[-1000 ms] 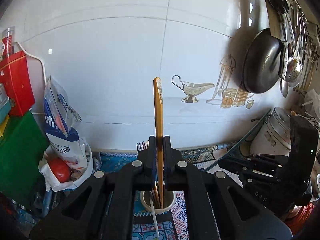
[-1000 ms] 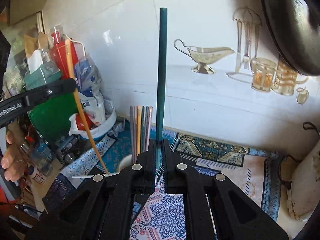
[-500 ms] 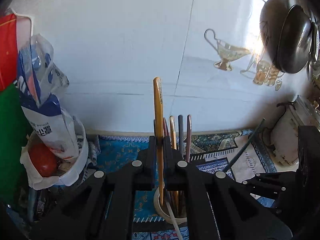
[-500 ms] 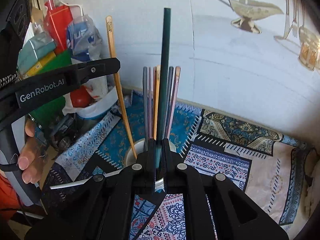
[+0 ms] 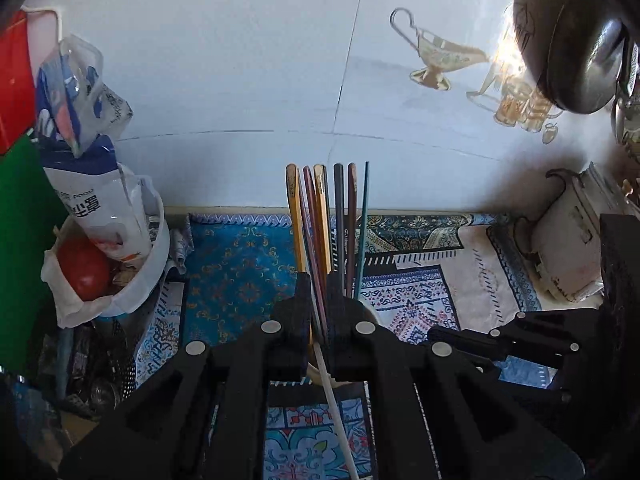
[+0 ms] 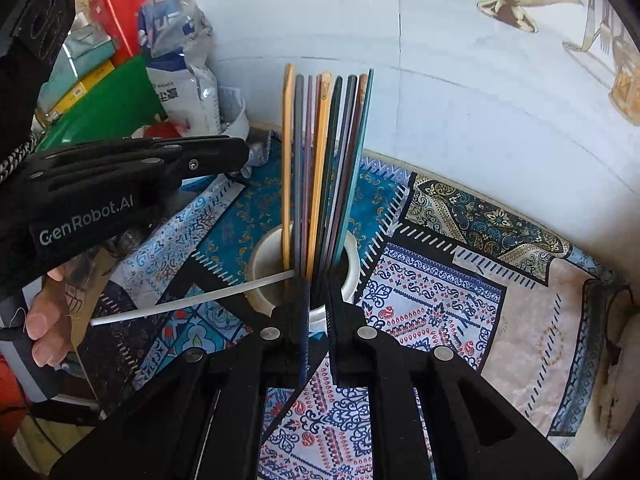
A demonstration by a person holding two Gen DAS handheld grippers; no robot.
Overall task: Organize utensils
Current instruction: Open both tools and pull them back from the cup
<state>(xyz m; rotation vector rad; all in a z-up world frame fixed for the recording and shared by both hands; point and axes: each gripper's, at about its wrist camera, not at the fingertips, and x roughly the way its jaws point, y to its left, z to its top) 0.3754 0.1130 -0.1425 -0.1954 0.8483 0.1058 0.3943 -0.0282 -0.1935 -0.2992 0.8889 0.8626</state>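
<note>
A white ceramic holder (image 6: pixel 352 252) stands on the patterned cloth and holds several coloured chopsticks upright (image 6: pixel 320 152). Among them are a yellow chopstick (image 6: pixel 286 160) at the left and a teal one (image 6: pixel 358 160) at the right. A white straw (image 6: pixel 192 300) leans out of the holder to the left. My right gripper (image 6: pixel 318 304) is slightly open and empty, just in front of the holder. My left gripper (image 5: pixel 319 292) is slightly open and empty, with the chopsticks (image 5: pixel 324 216) seen through its gap. The holder is mostly hidden in the left wrist view.
A white bowl (image 5: pixel 148 264) with a red tomato and a plastic bag sits at the left, next to a green board (image 5: pixel 20 240). A dark pan (image 5: pixel 576 52) hangs on the tiled wall at the right. A white cooker (image 5: pixel 568 248) stands at the right.
Both grippers lowered their chopsticks into the holder and let go. The yellow and teal chopsticks now stand in the holder with the others, and both jaws have opened a little.
</note>
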